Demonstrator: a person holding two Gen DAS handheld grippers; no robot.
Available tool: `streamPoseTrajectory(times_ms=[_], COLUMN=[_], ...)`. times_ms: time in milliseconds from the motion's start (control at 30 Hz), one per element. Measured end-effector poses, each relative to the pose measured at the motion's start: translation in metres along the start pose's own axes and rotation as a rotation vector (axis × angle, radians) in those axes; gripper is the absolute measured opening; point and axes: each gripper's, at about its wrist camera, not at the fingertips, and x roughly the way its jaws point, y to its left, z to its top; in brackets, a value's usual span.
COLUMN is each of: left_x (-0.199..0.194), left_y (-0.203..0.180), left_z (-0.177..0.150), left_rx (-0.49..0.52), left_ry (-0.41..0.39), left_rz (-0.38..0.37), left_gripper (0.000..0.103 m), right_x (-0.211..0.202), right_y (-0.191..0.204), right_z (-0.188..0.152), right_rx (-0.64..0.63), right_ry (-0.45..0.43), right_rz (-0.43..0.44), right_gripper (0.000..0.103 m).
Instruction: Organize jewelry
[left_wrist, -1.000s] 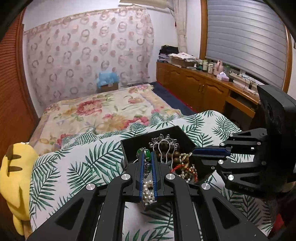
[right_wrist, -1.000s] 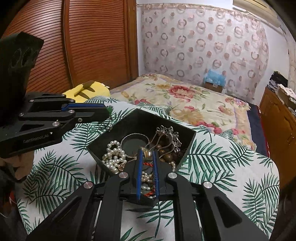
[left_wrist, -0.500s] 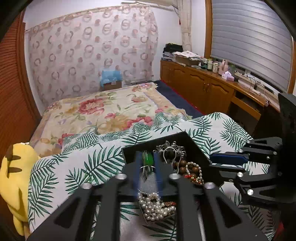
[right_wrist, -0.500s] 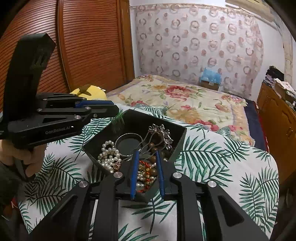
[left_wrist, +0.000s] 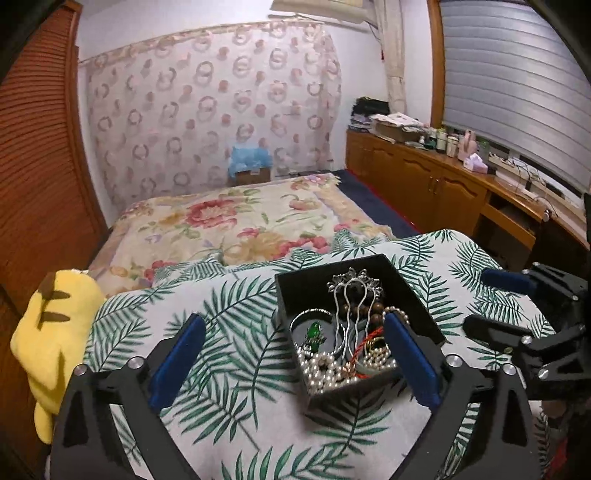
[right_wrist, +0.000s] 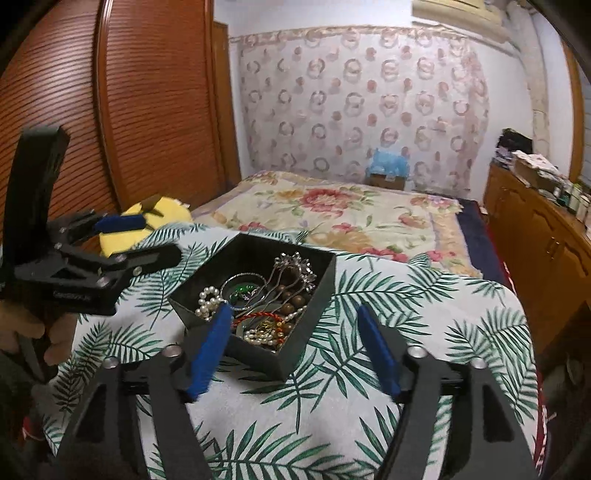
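A black open box (left_wrist: 406, 280) sits on the palm-leaf cloth and holds a heap of jewelry: a silver hair comb (left_wrist: 351, 291), a green-stone piece (left_wrist: 314, 330), white pearls (left_wrist: 325, 371), brown beads and a red cord. It also shows in the right wrist view (right_wrist: 325, 280). My left gripper (left_wrist: 291, 358) is wide open and empty, pulled back at the box's near left. My right gripper (right_wrist: 291, 345) is wide open and empty, near the box's front corner. Each gripper shows in the other's view: the right (left_wrist: 517, 314), the left (right_wrist: 122, 243).
The box rests on a round table covered in leaf-print cloth (left_wrist: 229, 332). A yellow plush toy (left_wrist: 51, 332) lies at the left edge. Behind are a floral bed (left_wrist: 229, 225), a wooden sideboard (left_wrist: 443, 192) on the right and a slatted wooden door (right_wrist: 110, 110).
Both grippers were shut on jewelry over the box a second ago. They have opened wide and drawn back; the pearls and the other strands now lie in the box.
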Motion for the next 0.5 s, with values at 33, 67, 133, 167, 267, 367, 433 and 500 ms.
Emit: streamPoseTrajectory(times_ms=[33, 67, 133, 167, 267, 367, 433, 500], left_x=[-0.004, -0.009, -0.017, -0.022, -0.032, -0.042, -0.046, -0.050], left_y=[0.001, 0.001, 0.000, -0.001, -0.001, -0.001, -0.002, -0.004], left_z=[-0.002, -0.004, -0.008, -0.011, -0.018, -0.027, -0.033, -0.038], left_rx=[-0.006, -0.010, -0.017, -0.020, -0.032, -0.052, -0.061, -0.059], left_ry=[-0.003, -0.005, -0.012, -0.015, -0.025, -0.028, -0.023, -0.019], left_rz=[0.008, 0.014, 0.030, 0.039, 0.056, 0.066, 0.062, 0.065], left_gripper=[0.095, 0.095, 0.095, 0.095, 0.095, 0.095, 0.095, 0.095], right_x=[-0.003, -0.009, -0.018, -0.025, -0.042, -0.054, -0.060, -0.065], right_y=[0.000, 0.001, 0.003, 0.004, 0.007, 0.013, 0.017, 0.021], right_z=[-0.001, -0.001, -0.002, -0.003, -0.006, -0.007, -0.009, -0.010], right_rx=[0.005, 0.010, 0.018, 0.023, 0.039, 0.043, 0.045, 0.047], right_ry=[-0.009, -0.024, -0.047, -0.063, -0.103, -0.123, -0.138, -0.150], right_rz=[-0.008, -0.021, -0.041, -0.051, -0.064, -0.088, -0.104, -0.113], right_gripper=[0.084, 0.089, 0.094, 0.097, 0.100, 0.100, 0.100, 0.100])
